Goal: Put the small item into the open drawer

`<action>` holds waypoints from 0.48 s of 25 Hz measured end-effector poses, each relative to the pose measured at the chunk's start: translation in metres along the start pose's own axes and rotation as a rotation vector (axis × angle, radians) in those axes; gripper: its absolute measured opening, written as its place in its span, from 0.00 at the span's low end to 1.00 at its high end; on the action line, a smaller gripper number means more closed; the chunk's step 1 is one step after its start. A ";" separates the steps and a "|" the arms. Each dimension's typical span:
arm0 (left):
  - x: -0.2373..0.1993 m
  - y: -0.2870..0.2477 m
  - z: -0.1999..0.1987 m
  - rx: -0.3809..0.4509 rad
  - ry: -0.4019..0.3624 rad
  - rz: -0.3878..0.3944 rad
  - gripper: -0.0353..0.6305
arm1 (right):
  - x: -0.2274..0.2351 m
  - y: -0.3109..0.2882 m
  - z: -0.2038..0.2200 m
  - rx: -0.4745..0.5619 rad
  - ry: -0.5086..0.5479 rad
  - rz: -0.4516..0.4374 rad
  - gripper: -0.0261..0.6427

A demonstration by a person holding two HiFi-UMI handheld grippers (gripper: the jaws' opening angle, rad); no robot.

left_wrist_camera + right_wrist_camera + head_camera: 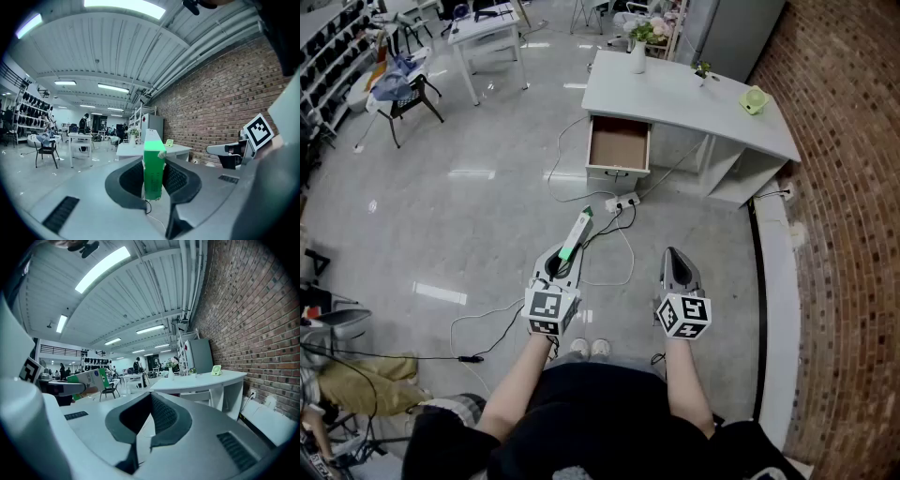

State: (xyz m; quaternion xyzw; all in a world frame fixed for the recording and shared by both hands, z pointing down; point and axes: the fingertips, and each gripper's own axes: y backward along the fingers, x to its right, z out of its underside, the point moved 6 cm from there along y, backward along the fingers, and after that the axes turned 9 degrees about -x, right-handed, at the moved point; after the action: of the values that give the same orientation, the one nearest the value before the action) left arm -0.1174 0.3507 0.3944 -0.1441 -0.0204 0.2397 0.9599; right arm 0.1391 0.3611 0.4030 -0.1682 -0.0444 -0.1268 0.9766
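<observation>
My left gripper (pixel 565 256) is shut on a slim green and white box (pixel 577 233), which sticks out forward from the jaws. In the left gripper view the box (pixel 153 164) stands upright, pinched between both pads of the gripper (pixel 153 180). My right gripper (pixel 671 253) is held level beside the left one, its jaws shut with nothing between them (pixel 144 427); the box (pixel 89 379) shows at that view's left. The white desk (pixel 712 98) stands a few steps ahead on the floor. Its drawer (pixel 619 145) is pulled open, with a bare brown inside.
A power strip (pixel 623 201) and loose cables (pixel 609 253) lie on the floor between me and the desk. A vase of flowers (pixel 637 52) and a small green object (pixel 754 99) sit on the desktop. The brick wall (pixel 853 187) runs along the right.
</observation>
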 end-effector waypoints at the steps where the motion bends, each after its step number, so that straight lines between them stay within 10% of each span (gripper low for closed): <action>1: -0.001 0.001 -0.001 0.001 0.000 0.001 0.18 | -0.001 0.000 0.000 -0.001 0.000 0.001 0.04; 12: -0.006 -0.001 0.002 -0.011 0.010 -0.002 0.18 | -0.002 -0.002 0.001 -0.006 -0.014 0.001 0.04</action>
State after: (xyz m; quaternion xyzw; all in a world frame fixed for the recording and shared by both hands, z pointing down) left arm -0.1220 0.3478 0.3966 -0.1507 -0.0173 0.2379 0.9594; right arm 0.1367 0.3598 0.4040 -0.1721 -0.0508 -0.1253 0.9758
